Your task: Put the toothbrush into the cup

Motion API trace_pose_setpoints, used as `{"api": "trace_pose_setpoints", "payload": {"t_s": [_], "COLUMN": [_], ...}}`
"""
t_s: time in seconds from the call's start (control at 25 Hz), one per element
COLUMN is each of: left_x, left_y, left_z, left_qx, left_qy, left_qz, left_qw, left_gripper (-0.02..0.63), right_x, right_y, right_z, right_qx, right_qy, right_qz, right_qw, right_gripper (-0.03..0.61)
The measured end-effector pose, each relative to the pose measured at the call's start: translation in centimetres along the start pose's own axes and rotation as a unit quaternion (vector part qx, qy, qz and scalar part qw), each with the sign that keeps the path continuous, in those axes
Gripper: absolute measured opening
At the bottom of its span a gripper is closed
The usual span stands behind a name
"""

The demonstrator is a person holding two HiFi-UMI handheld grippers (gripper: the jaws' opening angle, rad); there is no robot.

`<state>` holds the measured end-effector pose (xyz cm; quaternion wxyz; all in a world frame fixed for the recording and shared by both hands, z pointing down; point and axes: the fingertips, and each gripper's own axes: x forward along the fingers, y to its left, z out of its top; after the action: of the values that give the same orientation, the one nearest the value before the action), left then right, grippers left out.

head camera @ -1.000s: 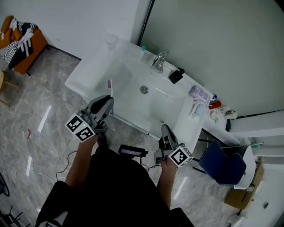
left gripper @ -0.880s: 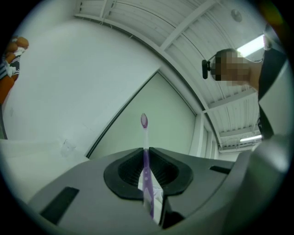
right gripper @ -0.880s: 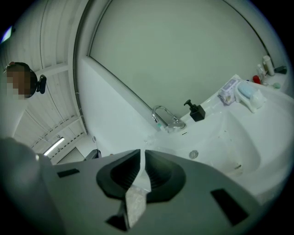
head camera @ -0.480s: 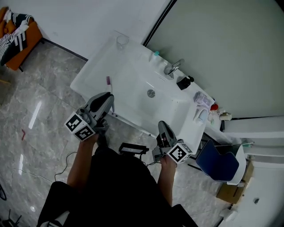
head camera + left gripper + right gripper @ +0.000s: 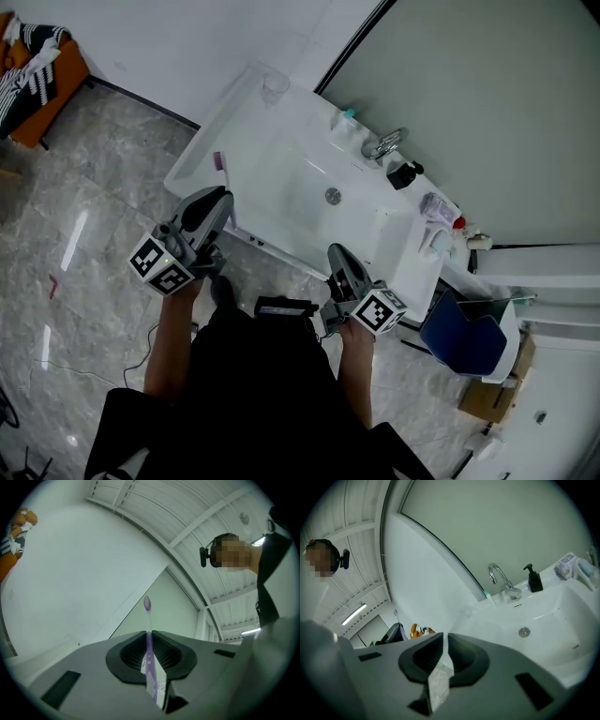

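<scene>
A clear glass cup [image 5: 275, 87] stands on the far left corner of the white sink counter [image 5: 246, 131]. My left gripper [image 5: 223, 195] hovers at the counter's front left edge, shut on the purple toothbrush [image 5: 221, 164], whose brush head sticks out past the jaws toward the cup. In the left gripper view the toothbrush [image 5: 148, 616] rises upright from between the closed jaws of the left gripper [image 5: 149, 637]. My right gripper [image 5: 335, 251] hangs before the sink's front edge, jaws together and empty. In the right gripper view the right gripper [image 5: 444, 637] faces the basin, with the cup [image 5: 464, 612] faint beyond it.
A faucet [image 5: 386, 145], a black soap dispenser [image 5: 405, 174] and several toiletries [image 5: 436, 208] line the back and right of the counter. A blue chair [image 5: 464, 336] stands to the right. An orange seat [image 5: 37, 66] is at far left on the marble floor.
Both grippers have moved up to the sink. The left one, with the toothbrush in it, now reaches the counter's front left edge, nearer the cup.
</scene>
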<state>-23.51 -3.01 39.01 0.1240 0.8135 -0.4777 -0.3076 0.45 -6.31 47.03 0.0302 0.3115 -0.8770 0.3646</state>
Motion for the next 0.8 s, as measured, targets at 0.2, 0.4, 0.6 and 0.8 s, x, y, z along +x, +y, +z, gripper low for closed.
{"api": "trace_pose_setpoints", "payload": {"t_s": [0.2,0.4,0.6,0.8], "left_x": [0.3,1.6,3.6,7.6], "left_y": [0.5,1.5,2.9,4.5], "left_z": [0.0,-0.5,-0.4,-0.6], "left_qx": [-0.002,0.004,0.020,0.033], "left_qy": [0.002,0.011,0.023,0.035], "left_qz": [0.001,0.009,0.023,0.027], "left_qw": [1.0000,0.9999,0.9993,0.9985], "left_gripper": [0.046,0.046,0.044,0.044], "right_x": [1.3,3.2,5.9,8.6], "right_y": [0.0,-1.4,-3.0,-4.8], "right_z": [0.4,1.0,2.9,5.8], "right_qx": [-0.002,0.012,0.023,0.037], "right_qy": [0.006,0.003,-0.002,-0.008], "right_qz": [0.002,0.017,0.035,0.058], "right_qw": [1.000,1.000,0.999,0.998], "right_gripper": [0.029,0.029,0.029,0.029]}}
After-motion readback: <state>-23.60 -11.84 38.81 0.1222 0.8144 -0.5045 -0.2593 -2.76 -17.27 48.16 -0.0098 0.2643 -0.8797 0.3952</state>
